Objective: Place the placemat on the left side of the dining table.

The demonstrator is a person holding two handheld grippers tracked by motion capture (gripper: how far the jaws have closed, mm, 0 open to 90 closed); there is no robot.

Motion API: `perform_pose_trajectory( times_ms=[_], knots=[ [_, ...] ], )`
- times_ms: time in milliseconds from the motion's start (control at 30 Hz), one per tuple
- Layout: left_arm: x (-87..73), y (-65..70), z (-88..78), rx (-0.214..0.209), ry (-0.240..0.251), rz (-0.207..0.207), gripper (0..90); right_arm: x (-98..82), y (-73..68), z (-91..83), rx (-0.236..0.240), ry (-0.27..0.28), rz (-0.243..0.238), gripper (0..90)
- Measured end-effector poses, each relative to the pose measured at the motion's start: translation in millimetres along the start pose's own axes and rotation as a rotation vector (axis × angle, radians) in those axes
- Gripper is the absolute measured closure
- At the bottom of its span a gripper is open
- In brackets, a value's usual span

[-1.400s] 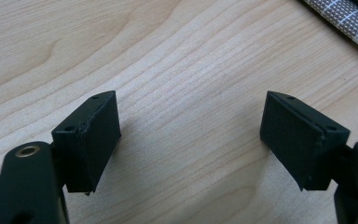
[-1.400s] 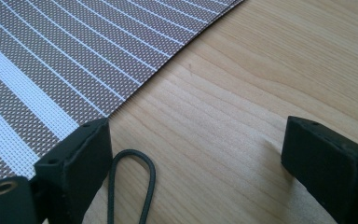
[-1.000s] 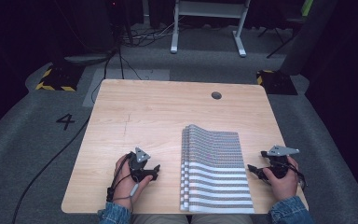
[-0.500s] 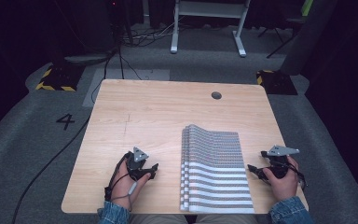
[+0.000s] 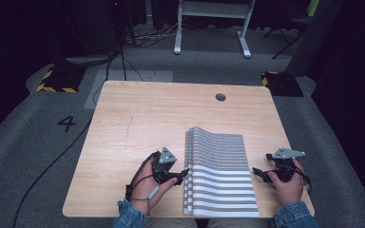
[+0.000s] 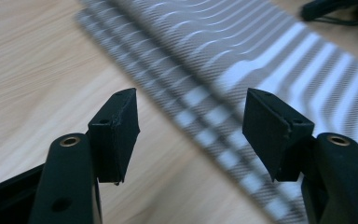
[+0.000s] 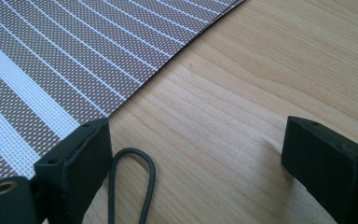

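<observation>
- Where the table spreads its pale wood across the scene, the near right part of it carries the mat, and the rest of the top is bare.
- The mat is a striped woven piece, brown-grey with white bands, folded into layers whose stacked edges show along its left side; its near edge lies at the table's near rim.
- The left gripper sits just left of the mat, at the near half of that layered edge, with its tips at or just over the fold. In the left gripper view its jaws stand well apart, having just been closing a little, and the mat's edge runs across below the gap without either pad pressing on it.
- The right gripper lies just right of the mat, near but apart from its right edge. In the right gripper view the jaws gape wide over bare wood, the mat off to the left.
</observation>
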State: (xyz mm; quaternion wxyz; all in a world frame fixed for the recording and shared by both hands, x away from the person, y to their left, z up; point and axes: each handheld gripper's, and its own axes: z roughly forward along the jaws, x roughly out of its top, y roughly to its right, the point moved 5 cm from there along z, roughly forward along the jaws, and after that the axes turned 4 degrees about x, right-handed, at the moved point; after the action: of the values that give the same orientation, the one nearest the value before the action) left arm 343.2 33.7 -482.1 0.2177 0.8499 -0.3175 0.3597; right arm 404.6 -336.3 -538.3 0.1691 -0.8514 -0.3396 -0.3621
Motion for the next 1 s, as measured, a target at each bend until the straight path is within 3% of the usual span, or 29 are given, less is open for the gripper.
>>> perform_pose_trajectory(
  times_ms=[67, 167, 267, 433, 533, 600, 867, 1000],
  knots=[
    [3.6, 13.7, 10.6, -0.045, -0.01, 0.02, 36.5, 0.0, 0.0, 0.0, 0.0, 0.0, 0.0, 8.9],
    [4.6, 19.9, 21.3, -0.07, -0.026, 0.027, 35.9, 0.0, -0.1, 0.0, -0.001, 0.0, -0.001, 9.0],
    [5.2, 20.0, 28.8, -0.072, -0.034, 0.042, 35.0, 0.0, -0.1, 0.0, -0.001, 0.0, -0.001, 9.0],
    [3.7, 16.6, 36.5, -0.081, -0.047, 0.023, 33.2, 0.0, -0.1, 0.0, -0.001, 0.0, -0.001, 9.0],
    [-0.4, 11.2, 42.8, -0.08, -0.091, -0.012, 28.8, 0.0, -0.1, 0.0, -0.001, 0.0, -0.001, 9.0],
    [-1.4, 9.9, 46.3, -0.085, -0.095, 0.007, 28.6, 0.0, -0.1, 0.0, -0.001, 0.0, -0.001, 9.0],
    [-6.7, 7.1, 55.1, -0.096, -0.124, -0.005, 27.1, 0.0, -0.3, 0.3, -0.005, 0.005, -0.007, 9.6],
    [-6.2, 9.4, 55.5, -0.082, -0.139, 0.069, 28.5, -0.2, -0.4, 0.2, -0.007, 0.006, -0.006, 9.8]
  ],
)
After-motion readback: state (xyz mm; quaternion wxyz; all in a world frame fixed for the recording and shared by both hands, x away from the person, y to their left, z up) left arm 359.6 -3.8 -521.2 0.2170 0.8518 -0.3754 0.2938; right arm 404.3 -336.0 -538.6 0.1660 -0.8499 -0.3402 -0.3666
